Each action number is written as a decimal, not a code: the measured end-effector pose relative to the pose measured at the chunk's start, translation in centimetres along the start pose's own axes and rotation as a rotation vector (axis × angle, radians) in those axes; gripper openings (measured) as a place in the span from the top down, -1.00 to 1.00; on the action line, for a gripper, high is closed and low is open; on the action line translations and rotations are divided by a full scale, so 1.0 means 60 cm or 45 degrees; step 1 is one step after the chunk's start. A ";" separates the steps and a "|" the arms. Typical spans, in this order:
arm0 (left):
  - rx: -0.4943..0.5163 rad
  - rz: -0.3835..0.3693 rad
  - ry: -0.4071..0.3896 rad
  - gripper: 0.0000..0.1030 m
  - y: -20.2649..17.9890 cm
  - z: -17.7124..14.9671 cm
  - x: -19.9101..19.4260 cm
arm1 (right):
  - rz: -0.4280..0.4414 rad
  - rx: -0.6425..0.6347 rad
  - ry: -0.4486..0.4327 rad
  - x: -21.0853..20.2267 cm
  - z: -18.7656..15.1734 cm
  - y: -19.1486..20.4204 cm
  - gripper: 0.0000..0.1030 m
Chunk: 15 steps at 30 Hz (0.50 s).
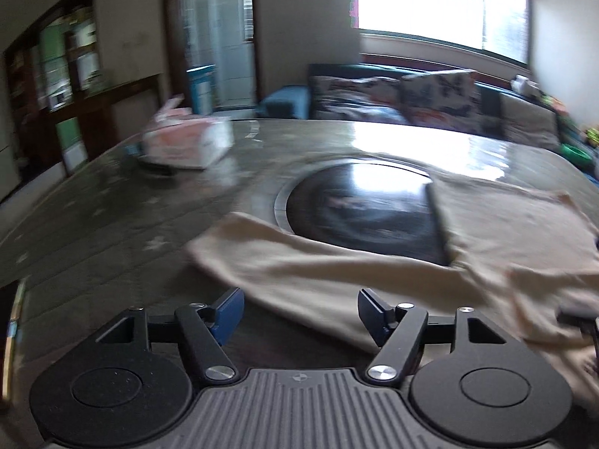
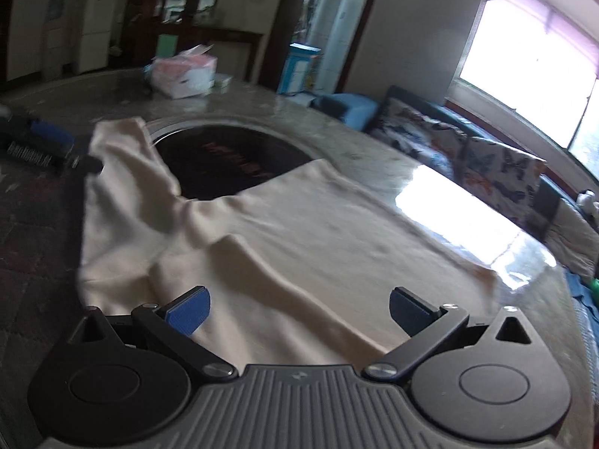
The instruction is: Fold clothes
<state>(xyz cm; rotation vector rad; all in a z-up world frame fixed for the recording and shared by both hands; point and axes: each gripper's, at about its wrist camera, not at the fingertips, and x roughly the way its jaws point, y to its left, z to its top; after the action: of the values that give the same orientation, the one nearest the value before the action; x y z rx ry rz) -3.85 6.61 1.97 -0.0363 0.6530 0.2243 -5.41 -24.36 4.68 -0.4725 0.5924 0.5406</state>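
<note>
1. Where the cream shirt lies spread, the surface is a big round stone-patterned table with a dark glass disc set in a metal ring at its middle; one sleeve and the shirt's far edge lap over that disc.
2. A pink and white box sits on the far left of the table.
3. Beyond the table stand a sofa with butterfly-print cushions, a bright window on the right, a glass door and dark shelves at far left.
4. Reddish lettering shows on the disc in the right wrist view, too blurred to read.
5. The left gripper hangs with jaws released at the shirt's near edge, gripping nothing.
6. The right gripper is likewise spread wide above the shirt's near part.
</note>
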 end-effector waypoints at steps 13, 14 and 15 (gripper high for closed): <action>-0.240 0.135 0.062 -0.24 0.089 0.042 0.075 | -0.036 0.037 -0.029 -0.031 0.001 -0.012 -1.00; -0.260 0.135 0.076 -0.20 0.091 0.044 0.081 | -0.047 0.049 -0.033 -0.036 -0.002 -0.016 -1.00; -0.283 0.130 0.086 -0.07 0.095 0.044 0.086 | -0.057 0.061 -0.036 -0.040 -0.004 -0.020 -1.00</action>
<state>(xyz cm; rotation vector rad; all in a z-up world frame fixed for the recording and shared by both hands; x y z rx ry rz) 0.49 13.44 1.13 -0.2253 0.6960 0.3951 -6.45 -26.22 6.32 -0.4309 0.5653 0.4888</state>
